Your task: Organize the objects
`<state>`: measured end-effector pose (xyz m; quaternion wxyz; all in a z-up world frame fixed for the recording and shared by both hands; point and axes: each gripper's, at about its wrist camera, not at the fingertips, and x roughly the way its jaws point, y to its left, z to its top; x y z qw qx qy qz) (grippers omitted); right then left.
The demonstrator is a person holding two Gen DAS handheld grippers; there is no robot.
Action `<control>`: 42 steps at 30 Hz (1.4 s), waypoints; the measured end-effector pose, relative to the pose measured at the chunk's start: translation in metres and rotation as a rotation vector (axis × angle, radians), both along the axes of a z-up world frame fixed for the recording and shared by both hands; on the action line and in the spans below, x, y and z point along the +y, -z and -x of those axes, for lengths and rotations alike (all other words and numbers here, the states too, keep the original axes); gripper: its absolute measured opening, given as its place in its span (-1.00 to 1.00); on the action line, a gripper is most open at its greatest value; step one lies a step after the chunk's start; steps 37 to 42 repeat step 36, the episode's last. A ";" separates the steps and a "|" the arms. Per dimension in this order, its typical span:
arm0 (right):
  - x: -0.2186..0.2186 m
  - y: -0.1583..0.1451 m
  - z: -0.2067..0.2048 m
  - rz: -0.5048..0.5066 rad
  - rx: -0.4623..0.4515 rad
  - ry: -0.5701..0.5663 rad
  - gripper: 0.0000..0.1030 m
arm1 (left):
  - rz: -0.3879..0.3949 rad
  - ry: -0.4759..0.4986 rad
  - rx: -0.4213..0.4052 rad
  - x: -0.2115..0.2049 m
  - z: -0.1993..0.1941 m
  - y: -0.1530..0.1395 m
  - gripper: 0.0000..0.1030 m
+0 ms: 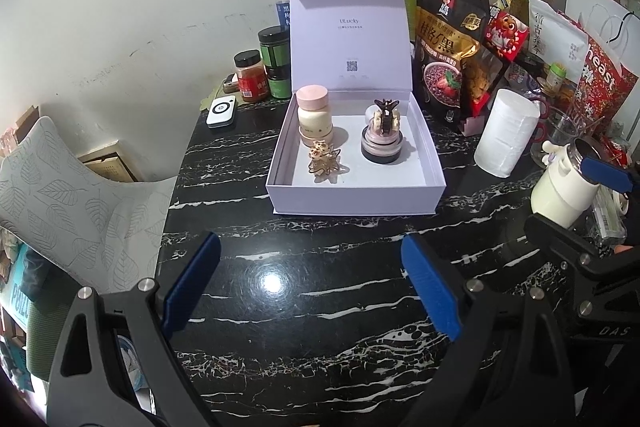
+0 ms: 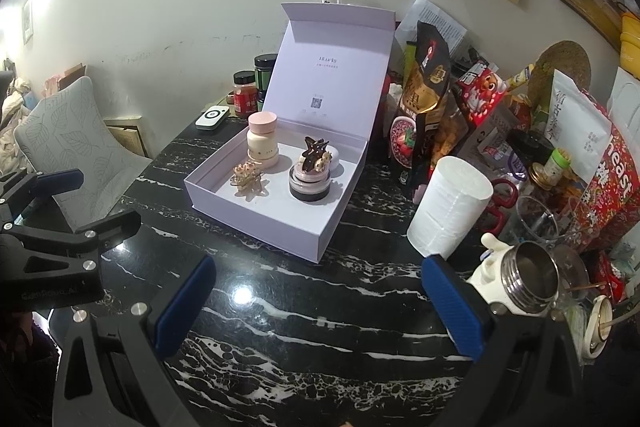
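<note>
Left wrist view: the left claw [image 1: 310,287] hangs over a black marble table with white veins [image 1: 320,307], its blue-padded fingers spread wide apart and holding nothing. Straight ahead of it sits a pale lilac cardboard gift box [image 1: 356,195], its hinged lid standing upright at the far side. Inside, ahead and slightly left, is a cream jar with a pink cap [image 1: 314,117]; just in front of that jar lies a gold flower-shaped hair clip [image 1: 323,161]. Ahead and slightly right is a round dark-based jar [image 1: 380,149] with a brown claw clip [image 1: 385,117] resting on top. The jars look rigid and smooth, probably slippery; gripping across the cap or body seems safest. The clips look light, spiky and fragile. Far right, the right claw appears around the steel rim of a cream-coloured mug [image 1: 564,189], though whether it presses on it I cannot tell.

Right wrist view: the right claw [image 2: 320,301] is also spread wide, nothing between its pads. The box lies ahead and left, its near corner pointing at the claw. A white paper roll [image 2: 450,205] stands just beyond the right finger, with the mug beside that finger. Snack bags crowd the right side; open tabletop lies directly ahead and left. The box walls would block low sideways approaches, so reaching in from above seems best.
</note>
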<state>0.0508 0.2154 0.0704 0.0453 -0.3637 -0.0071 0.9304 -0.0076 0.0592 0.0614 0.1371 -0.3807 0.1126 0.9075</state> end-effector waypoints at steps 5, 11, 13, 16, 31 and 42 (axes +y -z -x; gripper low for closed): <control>0.001 0.001 0.001 0.000 -0.002 -0.001 1.00 | 0.000 0.001 0.001 0.000 0.000 0.000 0.78; 0.000 0.001 0.001 0.000 -0.002 -0.006 1.00 | -0.002 0.003 -0.001 0.000 0.001 -0.001 0.78; 0.001 0.001 0.001 0.000 -0.004 -0.007 1.00 | -0.002 0.003 -0.004 0.000 0.000 -0.001 0.79; 0.001 0.001 0.001 -0.002 -0.004 -0.007 1.00 | -0.002 0.005 -0.007 0.000 0.000 -0.001 0.79; 0.003 0.005 0.003 0.002 -0.013 -0.007 1.00 | 0.009 0.007 -0.017 0.001 0.003 0.003 0.79; 0.005 0.008 0.006 0.006 -0.022 -0.008 1.00 | 0.008 0.014 -0.016 0.001 0.005 0.004 0.79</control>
